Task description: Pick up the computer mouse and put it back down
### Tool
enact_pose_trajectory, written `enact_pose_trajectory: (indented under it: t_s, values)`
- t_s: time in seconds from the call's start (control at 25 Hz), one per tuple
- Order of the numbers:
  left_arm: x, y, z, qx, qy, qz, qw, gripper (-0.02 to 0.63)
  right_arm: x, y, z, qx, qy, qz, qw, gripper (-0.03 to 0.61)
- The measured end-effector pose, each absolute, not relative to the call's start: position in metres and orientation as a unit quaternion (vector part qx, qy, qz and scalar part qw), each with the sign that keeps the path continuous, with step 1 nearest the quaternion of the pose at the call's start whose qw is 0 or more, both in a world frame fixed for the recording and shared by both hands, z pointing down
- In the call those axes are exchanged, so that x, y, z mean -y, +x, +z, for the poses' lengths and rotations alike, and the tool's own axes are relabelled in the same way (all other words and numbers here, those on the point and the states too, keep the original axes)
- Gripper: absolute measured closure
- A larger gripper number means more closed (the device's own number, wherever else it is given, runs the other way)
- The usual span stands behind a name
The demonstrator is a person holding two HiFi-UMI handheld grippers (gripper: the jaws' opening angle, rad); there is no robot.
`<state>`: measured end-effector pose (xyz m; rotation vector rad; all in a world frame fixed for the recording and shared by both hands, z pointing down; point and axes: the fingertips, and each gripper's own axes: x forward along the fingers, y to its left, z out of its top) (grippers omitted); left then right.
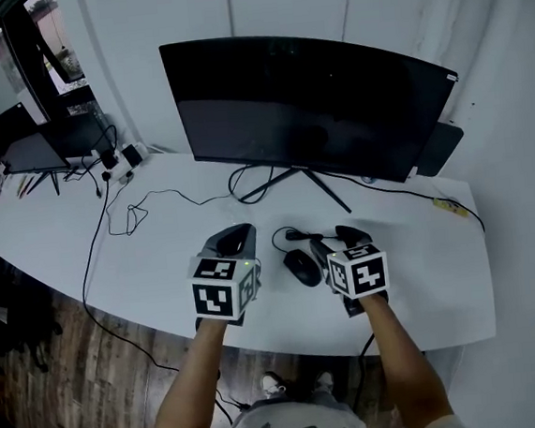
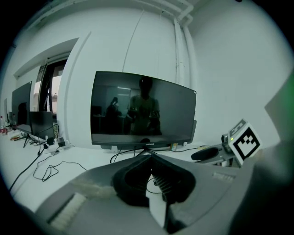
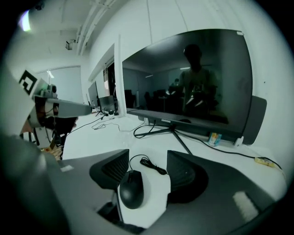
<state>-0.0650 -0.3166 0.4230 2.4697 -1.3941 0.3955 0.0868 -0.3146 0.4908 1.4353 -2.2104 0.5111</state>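
Observation:
A black wired computer mouse lies on the white table, its cord coiled just behind it. My right gripper hovers above and slightly right of it with the jaws open and nothing between the pads. In the right gripper view the mouse rests on the table below the gap of the right gripper, untouched. My left gripper hangs to the mouse's left. In its own view the left gripper has its tips meeting and holds nothing.
A wide curved monitor on a splayed stand stands behind the mouse, with cables trailing left to a power strip. A small yellow item lies at the right. The table's front edge runs just under the grippers.

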Motion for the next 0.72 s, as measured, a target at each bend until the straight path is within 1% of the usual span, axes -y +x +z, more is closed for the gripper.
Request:
enact_pose_trajectory:
  t_s: [0.32, 0.64, 0.72]
  values:
    - [0.313, -0.028, 0.394, 0.473, 0.864, 0.123, 0.119, 0.610, 0.309, 0.124, 0.412, 0.806, 0.551, 0.135, 0.172, 0.370]
    - [0.309, 0.006, 0.368, 0.467, 0.871, 0.111, 0.098, 0.609, 0.293, 0.166, 0.355, 0.800, 0.580, 0.099, 0.118, 0.472]
    - [0.306, 0.013, 0.364, 0.467, 0.873, 0.110, 0.093, 0.610, 0.289, 0.171, 0.345, 0.803, 0.579, 0.091, 0.109, 0.479]
